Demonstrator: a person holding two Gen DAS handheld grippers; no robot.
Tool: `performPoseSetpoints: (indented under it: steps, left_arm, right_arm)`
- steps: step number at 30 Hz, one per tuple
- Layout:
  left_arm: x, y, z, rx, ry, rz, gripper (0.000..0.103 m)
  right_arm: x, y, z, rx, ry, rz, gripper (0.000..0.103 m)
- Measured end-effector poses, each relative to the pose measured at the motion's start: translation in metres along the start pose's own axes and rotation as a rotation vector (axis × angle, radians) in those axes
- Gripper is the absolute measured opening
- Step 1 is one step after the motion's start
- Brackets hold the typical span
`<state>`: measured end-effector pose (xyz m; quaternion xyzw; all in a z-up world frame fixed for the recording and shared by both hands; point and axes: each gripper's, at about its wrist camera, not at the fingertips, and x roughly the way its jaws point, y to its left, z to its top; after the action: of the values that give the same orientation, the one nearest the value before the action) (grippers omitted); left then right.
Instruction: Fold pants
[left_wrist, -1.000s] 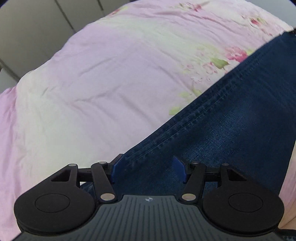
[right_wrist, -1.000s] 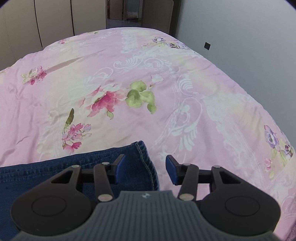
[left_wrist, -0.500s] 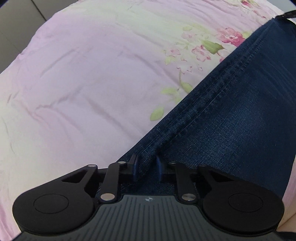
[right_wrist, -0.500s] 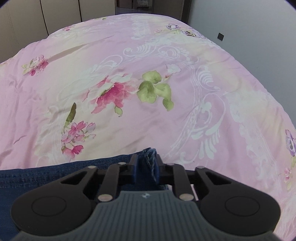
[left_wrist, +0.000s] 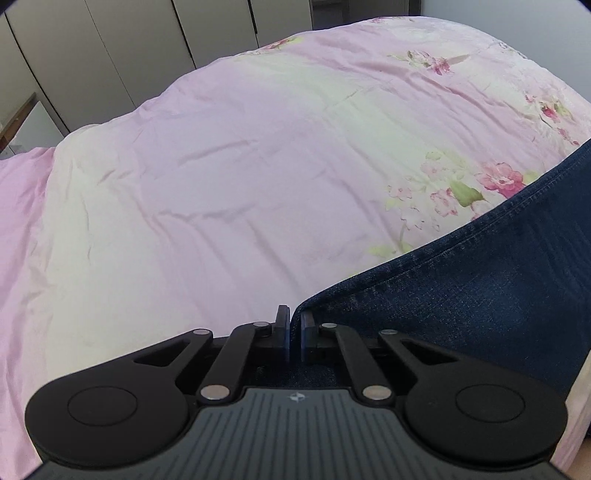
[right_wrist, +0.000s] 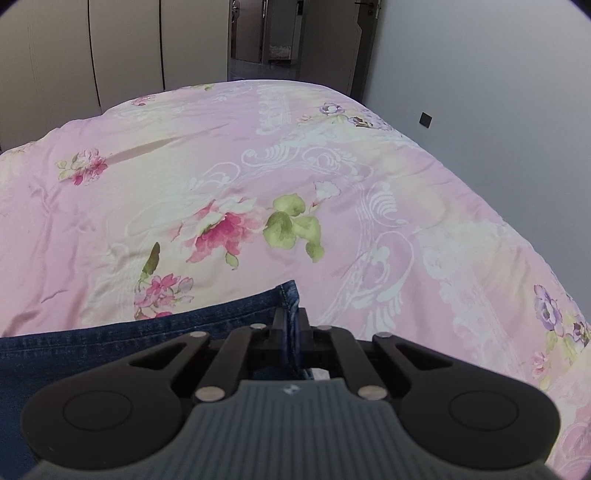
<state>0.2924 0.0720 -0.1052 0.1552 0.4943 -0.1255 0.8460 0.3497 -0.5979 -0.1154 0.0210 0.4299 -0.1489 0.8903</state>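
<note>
Pink floral bedspread (right_wrist: 332, 177); beige wardrobe doors (right_wrist: 55, 55); open doorway (right_wrist: 280, 33).

Dark blue denim pants (left_wrist: 480, 295) spread on pink floral bed (left_wrist: 221, 184); seamed edge and hem corner (right_wrist: 290, 295) lifted.

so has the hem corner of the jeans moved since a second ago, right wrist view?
Yes. The jeans hem is drawn up off the floral bedspread, pinched in the right gripper.
</note>
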Motion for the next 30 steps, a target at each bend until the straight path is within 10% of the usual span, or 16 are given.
performPoseSetpoints:
  steps: [5, 11, 21, 30]
  left_arm:
    - [0.026, 0.006, -0.006, -0.014, 0.043, -0.011, 0.008]
    - [0.022, 0.016, -0.006, -0.121, -0.013, 0.022, 0.055]
    - [-0.023, -0.05, -0.006, -0.099, -0.06, -0.104, 0.056]
    - [-0.025, -0.105, -0.029, -0.169, -0.032, -0.188, 0.056]
  right_arm:
    - [0.042, 0.019, -0.003, -0.018, 0.068, -0.051, 0.0]
    - [0.046, 0.007, -0.009, 0.033, 0.053, -0.051, 0.021]
    - [-0.044, -0.059, -0.066, 0.195, 0.002, 0.048, 0.021]
    - [-0.033, -0.079, -0.127, 0.435, 0.016, 0.243, 0.02]
